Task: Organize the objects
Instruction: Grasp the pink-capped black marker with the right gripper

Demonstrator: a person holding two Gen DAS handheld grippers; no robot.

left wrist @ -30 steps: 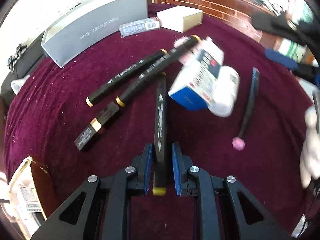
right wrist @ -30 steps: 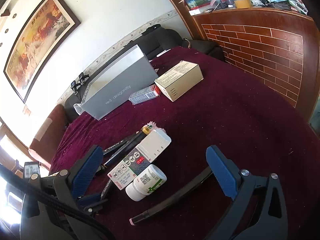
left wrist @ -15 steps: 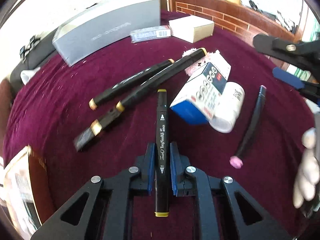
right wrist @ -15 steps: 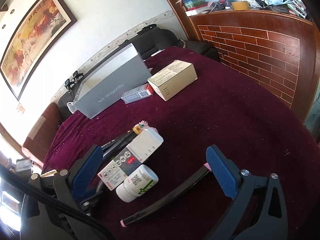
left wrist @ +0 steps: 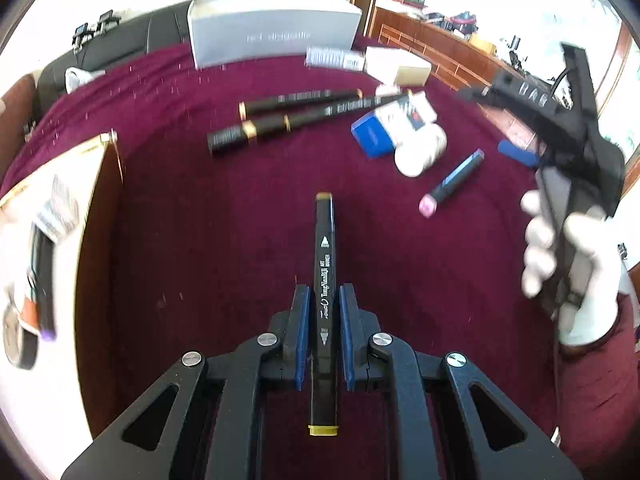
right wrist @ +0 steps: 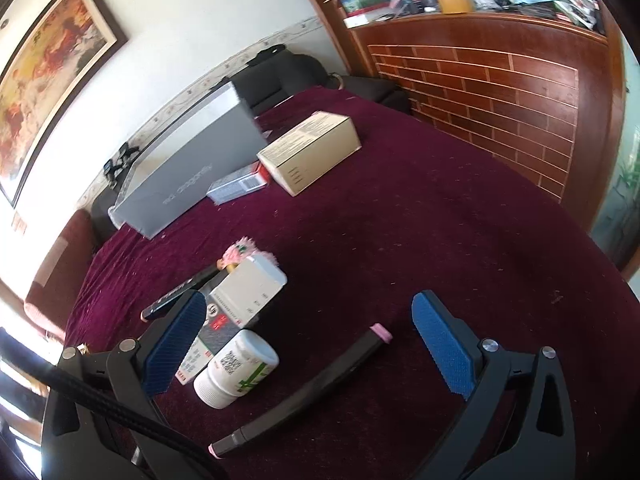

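Two grippers we hold over the maroon cloth [right wrist: 420, 240], our right gripper [right wrist: 316, 352] spread wide around the pink-capped marker [right wrist: 320, 384], our left gripper [left wrist: 324, 308] clamping the yellow-capped marker [left wrist: 325, 280] lengthwise, tip pointing ahead.

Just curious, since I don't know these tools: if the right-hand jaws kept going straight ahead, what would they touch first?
Probably the pink-capped black marker, lying on the cloth between the open jaws of the right gripper; depth is uncertain.
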